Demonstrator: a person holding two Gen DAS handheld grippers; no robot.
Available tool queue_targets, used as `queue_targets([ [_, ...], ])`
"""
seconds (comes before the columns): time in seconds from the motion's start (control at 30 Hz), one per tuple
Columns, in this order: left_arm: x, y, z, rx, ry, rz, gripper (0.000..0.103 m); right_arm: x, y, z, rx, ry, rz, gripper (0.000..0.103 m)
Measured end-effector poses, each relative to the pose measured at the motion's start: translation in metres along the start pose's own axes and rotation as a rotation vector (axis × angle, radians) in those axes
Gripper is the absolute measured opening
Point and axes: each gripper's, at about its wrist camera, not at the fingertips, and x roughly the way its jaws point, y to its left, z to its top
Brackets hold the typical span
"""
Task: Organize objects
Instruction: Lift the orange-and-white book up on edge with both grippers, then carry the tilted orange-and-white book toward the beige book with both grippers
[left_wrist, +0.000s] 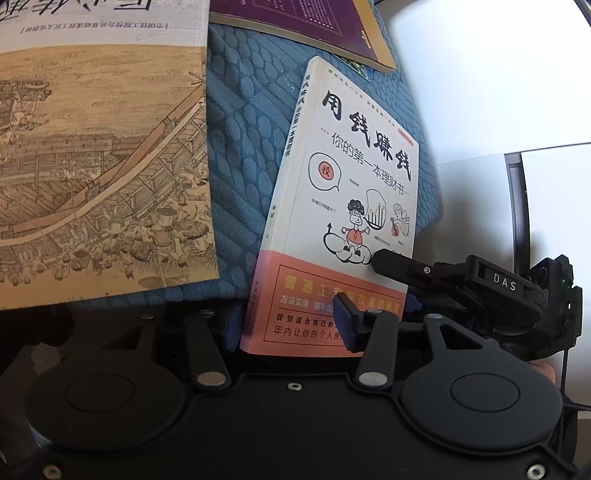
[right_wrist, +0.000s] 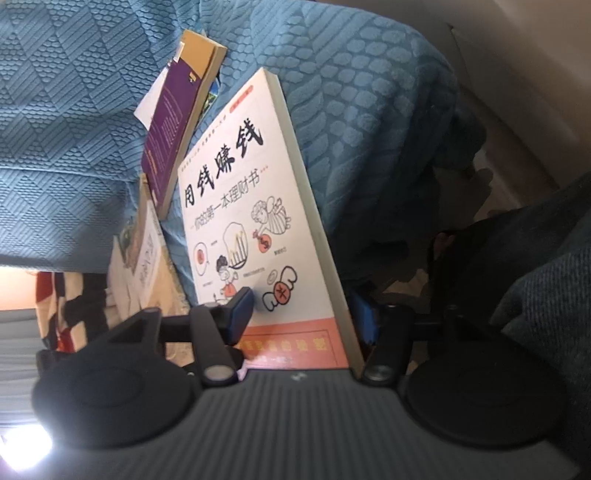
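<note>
Straddling the white-and-salmon paperback book (left_wrist: 354, 206) from its near end, the left gripper (left_wrist: 291, 325) has a blue pad on either side, clamping the spine and cover. The right gripper (right_wrist: 306, 317) brackets the same book with its jaws parted; whether its pads press I cannot tell. The book stands tilted on the blue quilted bedspread (left_wrist: 243, 147), beside the tan illustrated book (left_wrist: 103, 162) and below the purple book (left_wrist: 295, 22). With one firm grip, it could tip over or slide off the soft edge.
</note>
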Motion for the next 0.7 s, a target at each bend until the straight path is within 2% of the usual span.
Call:
queue_targets([
  [0.07,-0.002,-0.003,-0.001,0.017,-0.007,0.008,0.044,-0.002,0.004,-0.001,-0.028,-0.008,-0.006,0.055],
  [0.17,-0.009,-0.009,-0.003,0.042,-0.033,0.022,0.041,-0.007,0.010,-0.004,-0.071,-0.029,-0.014,0.045],
  [0.3,-0.022,-0.018,-0.006,0.067,-0.066,-0.002,0.036,-0.022,0.012,-0.005,-0.099,-0.069,0.025,0.034],
  [0.43,-0.043,-0.029,-0.012,0.094,-0.116,-0.032,0.034,-0.039,0.017,-0.005,-0.122,-0.109,0.084,0.030],
  [0.7,-0.091,-0.053,-0.009,0.150,-0.230,-0.054,0.033,-0.063,0.048,-0.004,-0.218,-0.185,0.143,0.028],
])
